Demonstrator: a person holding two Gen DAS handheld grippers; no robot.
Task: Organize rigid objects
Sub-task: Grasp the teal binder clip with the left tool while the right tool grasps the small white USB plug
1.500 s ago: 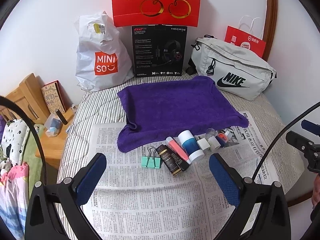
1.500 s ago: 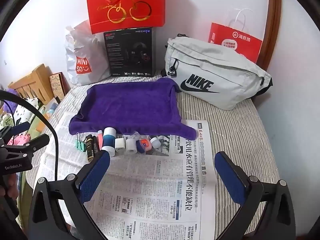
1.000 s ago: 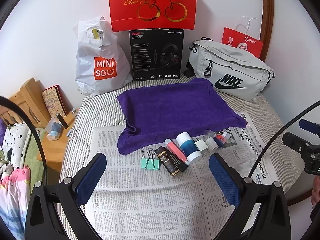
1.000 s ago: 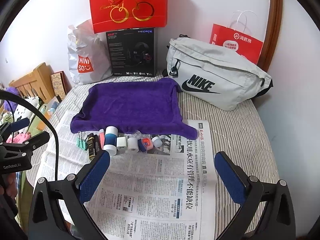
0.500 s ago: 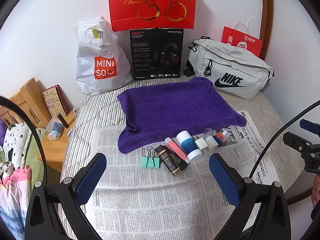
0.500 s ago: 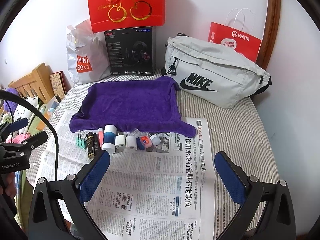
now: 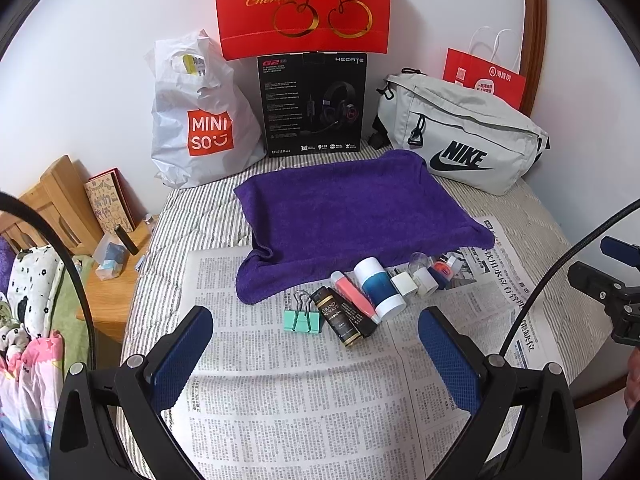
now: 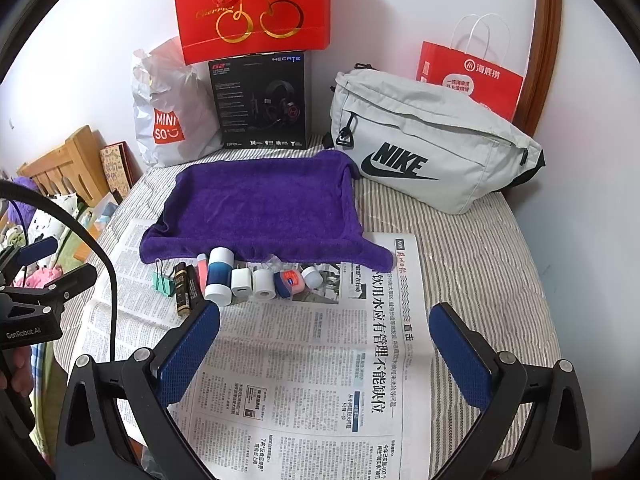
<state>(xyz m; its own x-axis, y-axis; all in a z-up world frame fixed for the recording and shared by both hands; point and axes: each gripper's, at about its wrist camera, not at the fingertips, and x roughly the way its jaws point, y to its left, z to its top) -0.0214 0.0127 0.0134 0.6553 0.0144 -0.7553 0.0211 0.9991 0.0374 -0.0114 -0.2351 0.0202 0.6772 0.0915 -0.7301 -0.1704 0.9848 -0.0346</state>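
A row of small rigid things lies on the newspaper [image 7: 304, 408] just in front of the purple towel [image 7: 348, 212]: a green binder clip [image 7: 303, 320], a dark tube lettered "GRAND RESERVE" [image 7: 338, 318], a pink stick [image 7: 354, 294], a blue and white bottle [image 7: 379, 286], a white charger cube [image 8: 242, 284], a white roll [image 8: 264, 283], a small blue and red tin [image 8: 289, 280] and a small white-capped jar [image 8: 312, 276]. Neighbours in the row touch or nearly touch; the towel's front edge overlaps the newspaper just behind them.

The left tool [image 7: 316, 356] hangs above the newspaper near the clip and tube, its blue-padded fingers [image 7: 180, 356] spread wide with nothing between them. The right tool [image 8: 324, 356] hovers over the newspaper to the right of the row, equally wide apart and empty. Each points forward toward the towel and the wall.

Against the frames a moment ago, the row lies as it did, and both tools have barely shifted, keeping the same spread.

Behind the towel stand a white "MINISO" bag [image 7: 200, 120], a black "HECATE" headset box [image 7: 314, 104] with a red cherry-printed bag [image 7: 304, 4] above it, a grey "NIKE" waist bag [image 7: 460, 136] and a red paper bag [image 7: 486, 80]. All rest on a striped bed [image 7: 188, 216]. "GenRobot.AI" is printed on the left device in the right view.
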